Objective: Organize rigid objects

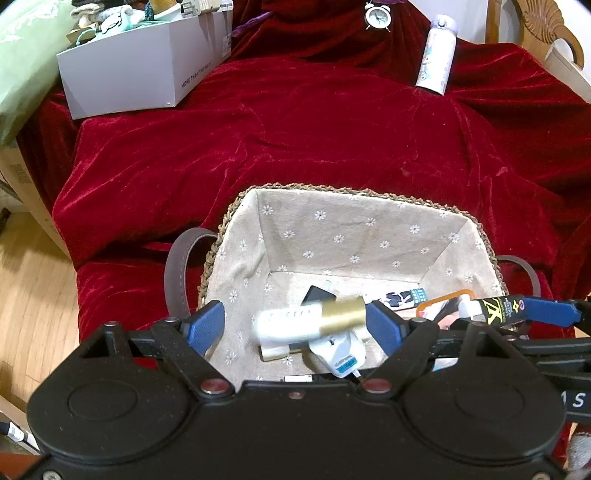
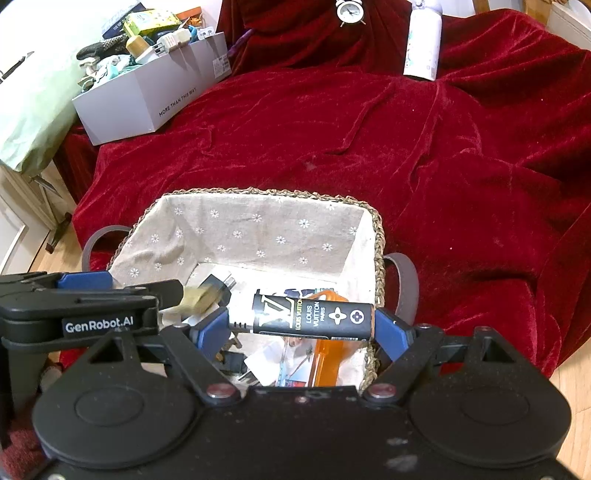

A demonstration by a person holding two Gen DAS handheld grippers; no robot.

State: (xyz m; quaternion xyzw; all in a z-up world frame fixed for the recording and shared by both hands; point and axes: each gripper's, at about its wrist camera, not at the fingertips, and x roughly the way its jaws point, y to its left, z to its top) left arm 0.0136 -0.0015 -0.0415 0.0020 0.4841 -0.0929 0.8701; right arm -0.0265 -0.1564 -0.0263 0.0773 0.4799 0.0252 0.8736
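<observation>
While both handheld grippers hover over a woven basket w/ beige daisy-print cloth lining on a crumpled red velvet cloth, each seems to be carrying one item. Left gripper: blue pads apart, a white bottle w/ gold metallic cap lying crosswise between them; it looks blurred, cap end touching the right-side pad, white end short of the other pad, so cannot tell if it's truly clamped or dropping. Right gripper: blue pads set wide, pressing on both ends of a black cylindrical tube w/ gold & white lettering, held level just above the basket's contents.

Inside the basket: a white plug-style charger, a small black block, an orange-edged clear packet, other bits too jumbled to name.

Handling, as a guess: both cylinders look stiff, light, smooth-skinned, so likely to roll or slip when held end to end; gripping across the mid-body seems safer. The gold cap may pull off, so take the white body instead.

Farther back, well apart: a grey cardboard box full of mixed clutter, a small white twin-bell alarm clock, a tall white printed flask standing upright
</observation>
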